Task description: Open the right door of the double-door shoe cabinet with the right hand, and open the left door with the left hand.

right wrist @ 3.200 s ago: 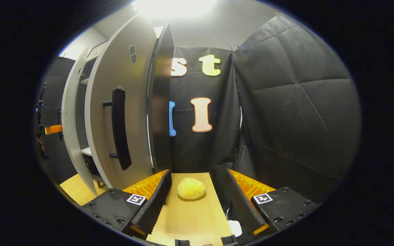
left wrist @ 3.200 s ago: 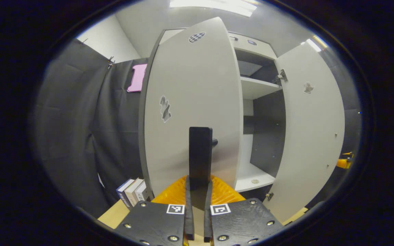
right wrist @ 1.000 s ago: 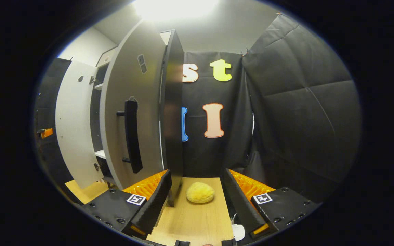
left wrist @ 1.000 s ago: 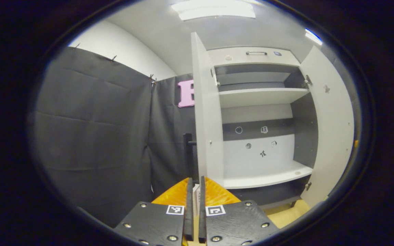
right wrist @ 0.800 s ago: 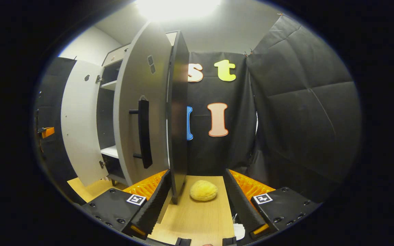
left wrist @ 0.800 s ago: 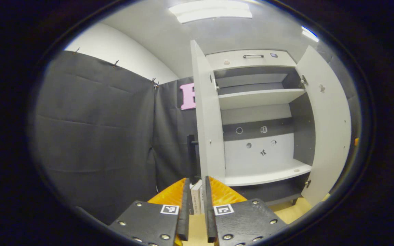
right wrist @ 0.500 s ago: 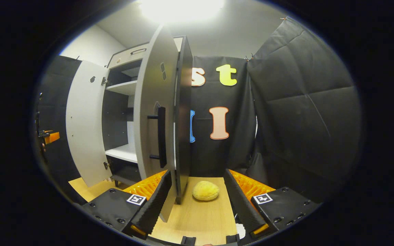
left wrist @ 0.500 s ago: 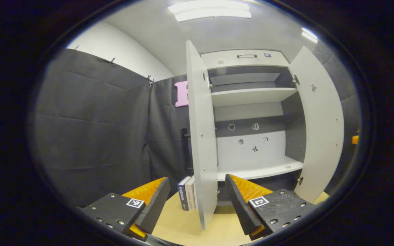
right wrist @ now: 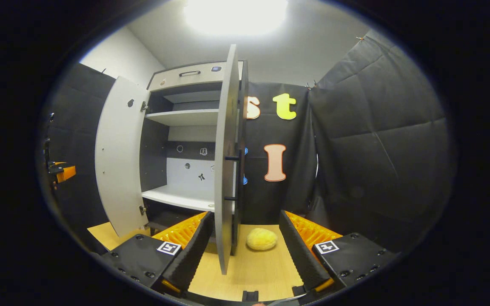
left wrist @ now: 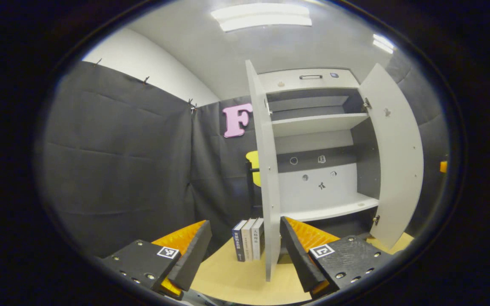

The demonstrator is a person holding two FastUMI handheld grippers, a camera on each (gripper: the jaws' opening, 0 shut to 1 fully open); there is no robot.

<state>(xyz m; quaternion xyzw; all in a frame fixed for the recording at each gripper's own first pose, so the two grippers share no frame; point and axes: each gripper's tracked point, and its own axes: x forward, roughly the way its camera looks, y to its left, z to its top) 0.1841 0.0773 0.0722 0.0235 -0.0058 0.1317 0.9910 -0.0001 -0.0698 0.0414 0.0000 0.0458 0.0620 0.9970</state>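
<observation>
Doors, left door (left wrist: 266, 170) and right door (right wrist: 224, 161), are standing swung out, baring shelves, so both hand-held grippers, left hand-held gripper (left wrist: 245, 250) and right hand-held gripper (right wrist: 245, 250), are gaping wide, gripping nothing.

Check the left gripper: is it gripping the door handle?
No, the left gripper is open, with the door's edge standing free between its fingers.

the spines of the books (left wrist: 248, 239) carry print too small to read.
</observation>
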